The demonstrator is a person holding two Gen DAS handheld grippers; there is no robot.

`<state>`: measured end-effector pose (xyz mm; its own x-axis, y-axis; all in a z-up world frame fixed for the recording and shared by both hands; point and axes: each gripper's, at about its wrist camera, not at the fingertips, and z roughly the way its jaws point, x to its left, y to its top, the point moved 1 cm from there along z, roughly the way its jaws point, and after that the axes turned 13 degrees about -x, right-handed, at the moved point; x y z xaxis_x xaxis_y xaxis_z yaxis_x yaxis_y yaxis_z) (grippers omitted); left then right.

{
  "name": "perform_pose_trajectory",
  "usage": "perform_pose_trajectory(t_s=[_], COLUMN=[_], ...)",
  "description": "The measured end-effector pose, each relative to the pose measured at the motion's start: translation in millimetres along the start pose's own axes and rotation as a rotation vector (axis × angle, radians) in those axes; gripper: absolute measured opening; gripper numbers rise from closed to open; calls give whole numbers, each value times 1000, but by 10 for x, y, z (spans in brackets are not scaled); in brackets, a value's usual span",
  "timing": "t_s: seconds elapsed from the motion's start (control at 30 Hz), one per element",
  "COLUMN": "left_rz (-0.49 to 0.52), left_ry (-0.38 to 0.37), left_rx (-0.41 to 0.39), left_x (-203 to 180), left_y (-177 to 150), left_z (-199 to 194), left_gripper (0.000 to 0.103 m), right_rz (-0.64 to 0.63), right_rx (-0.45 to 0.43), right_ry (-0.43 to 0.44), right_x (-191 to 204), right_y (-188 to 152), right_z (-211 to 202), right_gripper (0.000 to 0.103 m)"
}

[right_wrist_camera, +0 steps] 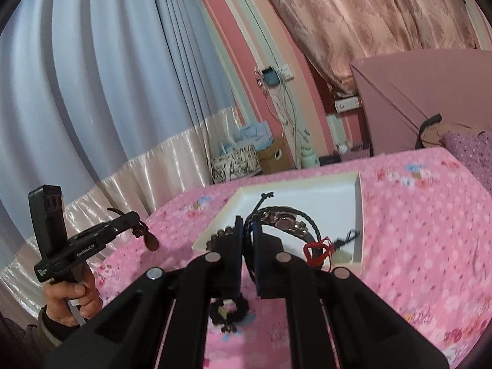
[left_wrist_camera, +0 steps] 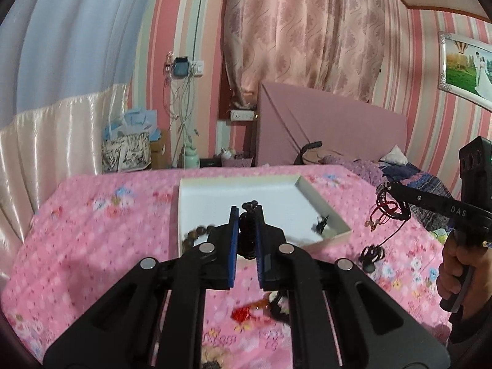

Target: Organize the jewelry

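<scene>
Between your left gripper's [left_wrist_camera: 247,215] blue pads, a dark beaded bracelet [left_wrist_camera: 247,233] is clamped near the tips, its beads poking out at 12 o'clock and the rest of the loop drooping toward 6 o'clock. Your right gripper [right_wrist_camera: 248,226] is likewise clenched, on a bundle of braided cords [right_wrist_camera: 307,224] that trails off toward 3 o'clock, with a red string [right_wrist_camera: 316,249] hanging from it over the white tray [right_wrist_camera: 358,215].

Expect both loads to be light, limp and swingy; I'd judge the round beads slick enough to roll out of a loose pinch, so keep the pads tight and grip across the strand, not on a single bead. The cords look soft and tangle-prone; the red string could snag on the tray wall.

On the pink bedspread [left_wrist_camera: 92,230], the tray sits at 12 o'clock of each gripper, just past the fingertips. More jewelry lies below the jaws at 6 o'clock, blurred. From the left view, your right gripper shows at 3 o'clock with its cords dangling.
</scene>
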<state>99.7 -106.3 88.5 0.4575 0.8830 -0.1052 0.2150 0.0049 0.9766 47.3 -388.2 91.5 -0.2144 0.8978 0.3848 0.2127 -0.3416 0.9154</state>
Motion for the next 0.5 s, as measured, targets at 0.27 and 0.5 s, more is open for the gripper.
perform_pose_trajectory(t_s=[0.27,0.5], left_rz=[3,0], left_ry=[-28,-11], left_rx=[-17,44], left_x=[-35,14], left_y=[76,-220], left_z=[10,124], left_gripper=[7,7], right_rz=[208,139], right_rx=[37,130], right_ry=[202,12], right_x=[-124,-317], right_y=[10,-440], right_z=[29,152], right_gripper=[5,5])
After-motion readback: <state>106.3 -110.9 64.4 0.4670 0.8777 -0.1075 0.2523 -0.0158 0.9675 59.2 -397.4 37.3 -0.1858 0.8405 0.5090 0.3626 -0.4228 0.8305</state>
